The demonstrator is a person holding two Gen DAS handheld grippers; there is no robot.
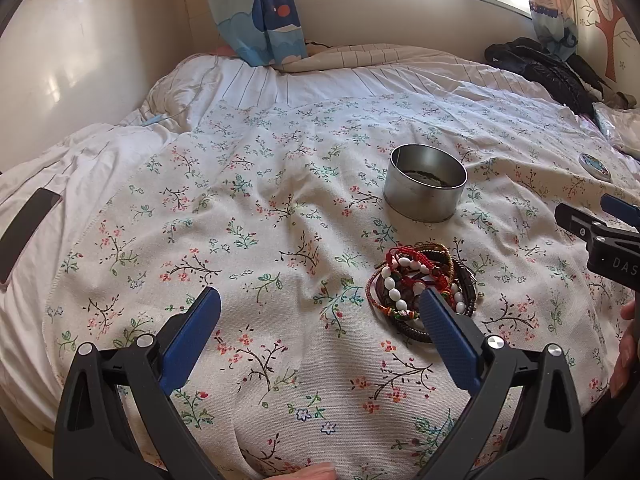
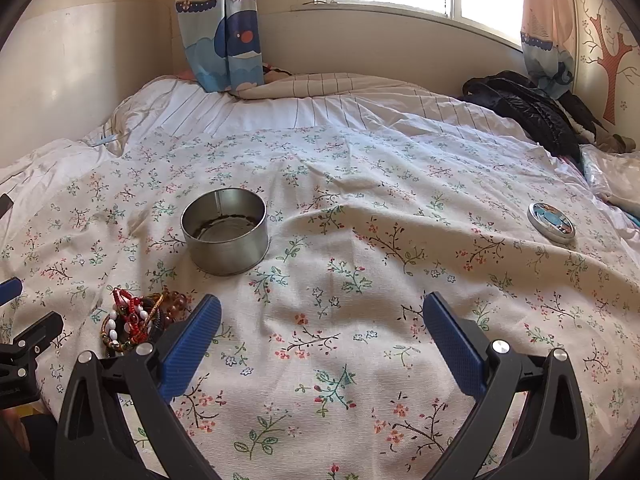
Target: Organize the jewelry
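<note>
A pile of bracelets (image 1: 420, 288) with red cord, white beads and brown braids lies on the floral bedspread (image 1: 280, 216). Behind it stands an open round metal tin (image 1: 424, 182) with something dark lying in its bottom. Its lid (image 1: 596, 166) lies apart at the far right. My left gripper (image 1: 320, 320) is open and empty, its right finger just in front of the pile. In the right wrist view the pile (image 2: 136, 316) is at the lower left, the tin (image 2: 224, 232) behind it, the lid (image 2: 551, 224) far right. My right gripper (image 2: 322, 320) is open and empty over bare bedspread.
A dark phone (image 1: 24, 232) lies at the left edge of the bed. A black jacket (image 2: 528, 112) is heaped at the back right near the wall. A folded striped blanket (image 2: 320, 84) and curtains (image 2: 224, 24) are at the back under the window.
</note>
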